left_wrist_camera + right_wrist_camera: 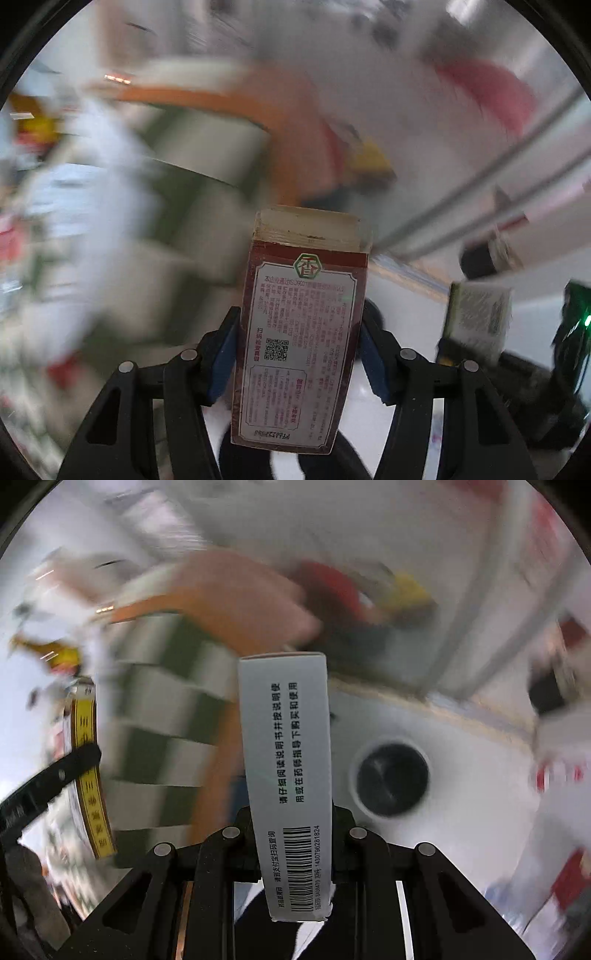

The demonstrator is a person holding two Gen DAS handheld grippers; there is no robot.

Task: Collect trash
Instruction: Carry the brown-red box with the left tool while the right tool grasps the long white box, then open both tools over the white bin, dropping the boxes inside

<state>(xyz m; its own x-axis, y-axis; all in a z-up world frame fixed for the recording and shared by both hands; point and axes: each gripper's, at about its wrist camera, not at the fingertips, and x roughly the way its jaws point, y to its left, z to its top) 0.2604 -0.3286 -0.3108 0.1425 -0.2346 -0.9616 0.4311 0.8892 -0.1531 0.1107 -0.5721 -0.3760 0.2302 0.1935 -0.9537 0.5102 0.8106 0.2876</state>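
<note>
My left gripper [299, 332] is shut on a dark red carton [301, 325] with a white printed label and a QR code, held upright between the blue pads [221, 354]. My right gripper [291, 834] is shut on a narrow white box [286, 768] with a barcode and black print, held on end. The right gripper with its white box also shows in the left wrist view [478, 321] at the right. Both backgrounds are smeared by motion.
An orange-rimmed container with green and white stripes [166, 716] lies left of centre in both views. A white cup with a dark inside [391, 779] stands on the white surface at the right. Red and yellow objects [402, 587] sit blurred behind.
</note>
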